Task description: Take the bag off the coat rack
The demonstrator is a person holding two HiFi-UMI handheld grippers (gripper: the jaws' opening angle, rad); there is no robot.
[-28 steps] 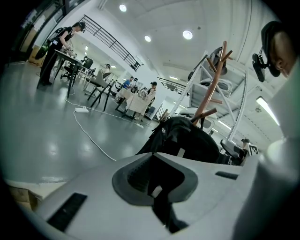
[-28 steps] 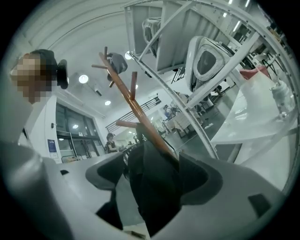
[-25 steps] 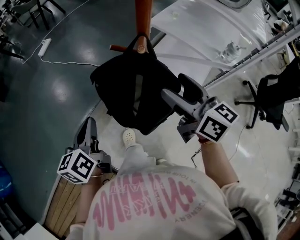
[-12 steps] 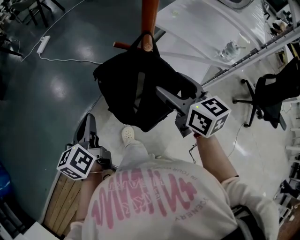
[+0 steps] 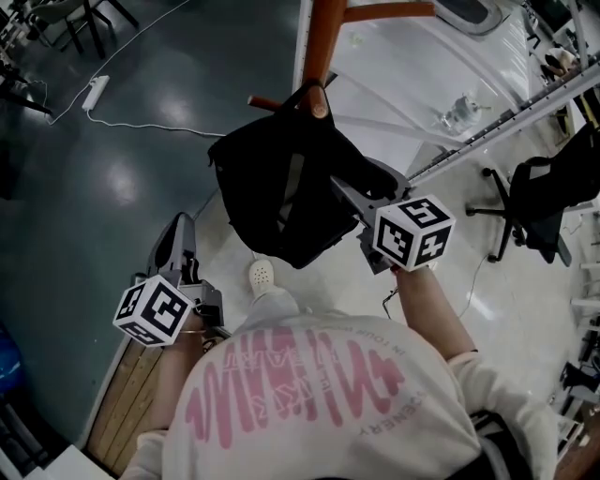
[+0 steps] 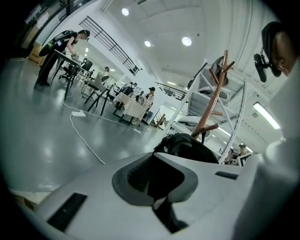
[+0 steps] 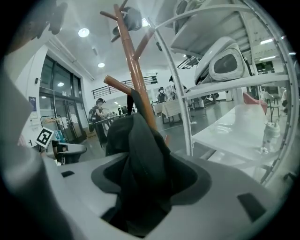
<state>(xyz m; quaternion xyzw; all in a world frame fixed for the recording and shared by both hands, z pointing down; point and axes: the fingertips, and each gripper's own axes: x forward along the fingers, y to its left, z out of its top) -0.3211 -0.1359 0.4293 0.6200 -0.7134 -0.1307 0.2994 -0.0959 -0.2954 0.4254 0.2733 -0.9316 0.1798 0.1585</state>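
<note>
Under the person, a wooden board (image 5: 122,403) lies on a pale floor (image 5: 441,291), on the near side of the rack (image 5: 323,28). Left of the rack the floor turns dark and glossy, with a power strip (image 5: 96,89) and its cord lying on it. Right of the rack stand a white shelf frame (image 5: 469,131) and, farther right, an office chair (image 5: 544,202). In the gripper views the hall runs on behind the rack, with desks, people and ceiling lights.

The left gripper (image 5: 178,239) hangs low, well left of the rack; its jaws meet on nothing. The right gripper (image 5: 349,192) is clamped on black fabric at the right side of the bag (image 5: 281,187).

Against a second ago, the right gripper has come closer to the rack and sits deeper in the bag's side. The left gripper has barely moved. The bag is still hung on the rack, its strap over a short peg (image 5: 319,103) at the near side of the post.

The bag sags dark and full below that peg; what it holds cannot be seen.
</note>
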